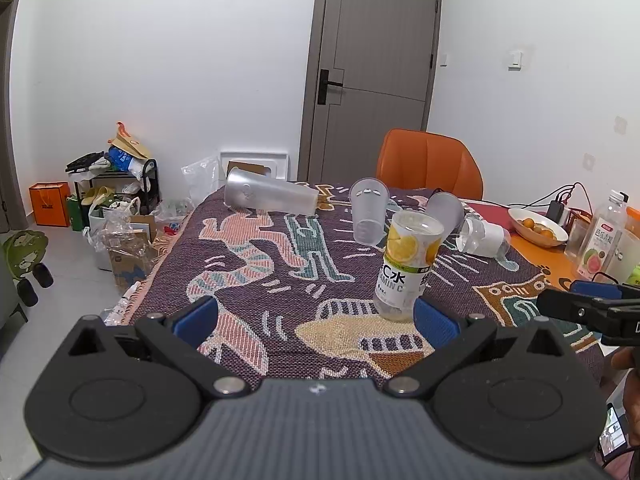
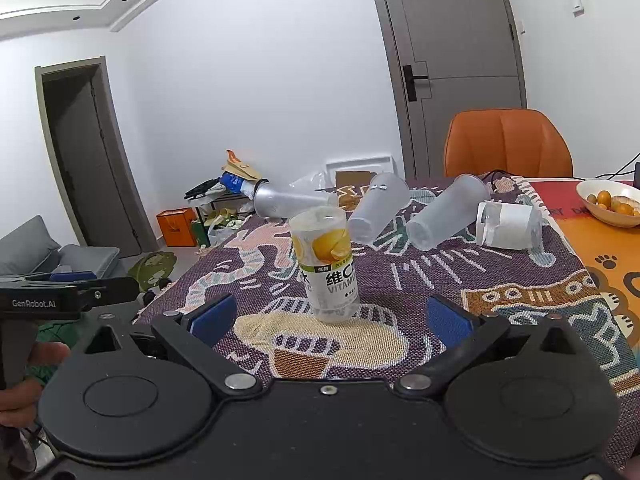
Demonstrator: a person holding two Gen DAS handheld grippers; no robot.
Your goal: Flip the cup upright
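The tabletop (image 2: 460,292) in front of me is covered with a patterned woven cloth (image 1: 256,280), and an orange chair (image 1: 430,162) stands at its far edge. Farther back on the cloth lie four cups on their sides: a long frosted cup (image 1: 270,196) at the far left, a clear cup (image 1: 368,210) near the middle with its mouth tipped toward the far side, a second frosted cup (image 2: 448,212) to its right, and a paper-wrapped cup (image 2: 508,224) just beside that one. A white bowl of small orange fruit (image 2: 610,202) sits at the right on the bare orange part of the tabletop.

The lemon-label cup (image 1: 406,264) stands nearest me on its narrow end, wide end up, leaning slightly. In the left wrist view it sits just ahead of my right-hand blue pad; I cannot tell whether they touch. My left gripper (image 1: 316,320) has its fingers spread wide, grasping nothing. My right gripper (image 2: 330,314) is likewise released, fingers apart, with that cup standing between and just beyond them.
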